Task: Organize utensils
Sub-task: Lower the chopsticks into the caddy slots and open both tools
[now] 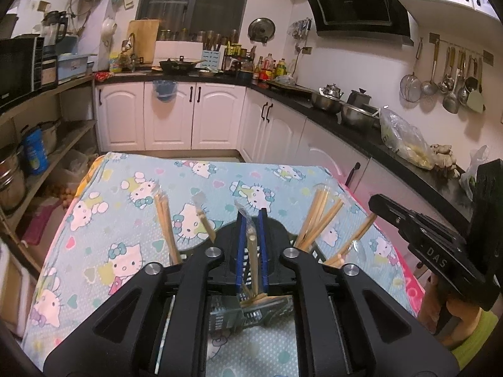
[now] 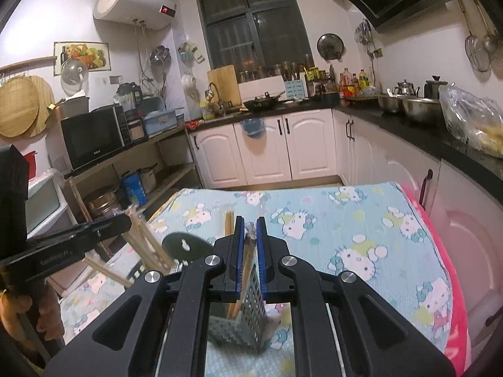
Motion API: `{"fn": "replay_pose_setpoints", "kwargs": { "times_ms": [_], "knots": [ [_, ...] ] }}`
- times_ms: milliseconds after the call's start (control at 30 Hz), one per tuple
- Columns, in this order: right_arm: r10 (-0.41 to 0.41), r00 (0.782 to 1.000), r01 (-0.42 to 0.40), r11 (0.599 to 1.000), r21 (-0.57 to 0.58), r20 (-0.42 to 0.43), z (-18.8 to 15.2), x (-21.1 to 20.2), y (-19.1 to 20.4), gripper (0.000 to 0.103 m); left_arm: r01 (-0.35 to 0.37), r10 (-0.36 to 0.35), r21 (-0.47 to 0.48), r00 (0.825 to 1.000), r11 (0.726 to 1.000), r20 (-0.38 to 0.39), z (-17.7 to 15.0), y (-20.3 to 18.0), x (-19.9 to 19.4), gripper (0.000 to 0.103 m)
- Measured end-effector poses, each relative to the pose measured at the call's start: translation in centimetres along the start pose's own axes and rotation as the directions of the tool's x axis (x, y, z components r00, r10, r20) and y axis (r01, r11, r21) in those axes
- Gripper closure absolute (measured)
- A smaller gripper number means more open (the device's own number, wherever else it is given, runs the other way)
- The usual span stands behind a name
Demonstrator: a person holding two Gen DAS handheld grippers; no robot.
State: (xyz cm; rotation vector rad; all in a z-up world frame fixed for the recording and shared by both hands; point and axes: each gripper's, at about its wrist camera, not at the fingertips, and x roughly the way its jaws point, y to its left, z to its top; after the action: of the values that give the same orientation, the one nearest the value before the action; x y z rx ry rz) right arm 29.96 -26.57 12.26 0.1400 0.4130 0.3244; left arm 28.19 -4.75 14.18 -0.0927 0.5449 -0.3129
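Note:
In the left wrist view my left gripper [image 1: 251,220] has its blue pads against a plastic-wrapped pair of chopsticks [image 1: 252,251], whose lower end reaches into a perforated holder [image 1: 223,317] below. More wrapped chopsticks [image 1: 317,213] lean out of that holder on both sides. In the right wrist view my right gripper [image 2: 250,223] is shut on another wrapped pair of chopsticks [image 2: 249,260], held over a grey perforated holder [image 2: 251,317] standing on the cartoon-cat tablecloth [image 2: 361,220]. The left gripper's body [image 2: 78,238] shows at the left, beside a bunch of chopsticks [image 2: 147,245].
The table's far and right edges drop off toward white cabinets [image 1: 169,116]. A black counter [image 1: 371,138] on the right carries steel bowls, kettles and a plastic bag. Open shelves [image 2: 132,163] with a microwave and pots stand on the left. A person's hand [image 1: 452,308] holds the right gripper.

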Motion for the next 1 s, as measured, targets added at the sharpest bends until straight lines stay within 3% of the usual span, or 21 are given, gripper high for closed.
{"fn": "replay_pose_setpoints", "kwargs": {
  "times_ms": [67, 333, 700, 1000],
  "knots": [
    [0.002, 1.0, -0.002, 1.0, 0.0, -0.012, -0.3, -0.3, 0.1, 0.093, 0.0, 0.0, -0.002, 1.0, 1.0, -0.002, -0.2, 0.2, -0.2, 0.087],
    [0.008, 0.999, -0.008, 1.0, -0.007, -0.033, -1.3, -2.0, 0.7, 0.077, -0.004, 0.004, -0.015, 1.0, 1.0, -0.01, -1.2, 0.7, -1.6, 0.072],
    [0.002, 0.999, -0.004, 0.999, -0.041, -0.047, -2.7, -4.6, 1.8, 0.058, 0.006, -0.007, -0.044, 1.0, 0.999, -0.019, -3.0, 0.9, -3.8, 0.031],
    [-0.021, 0.999, 0.018, 0.997, -0.075, -0.04, -4.5, -6.9, 2.3, 0.036, -0.007, 0.007, -0.046, 1.0, 0.999, -0.007, -5.2, 0.5, -6.0, 0.012]
  ]
}}
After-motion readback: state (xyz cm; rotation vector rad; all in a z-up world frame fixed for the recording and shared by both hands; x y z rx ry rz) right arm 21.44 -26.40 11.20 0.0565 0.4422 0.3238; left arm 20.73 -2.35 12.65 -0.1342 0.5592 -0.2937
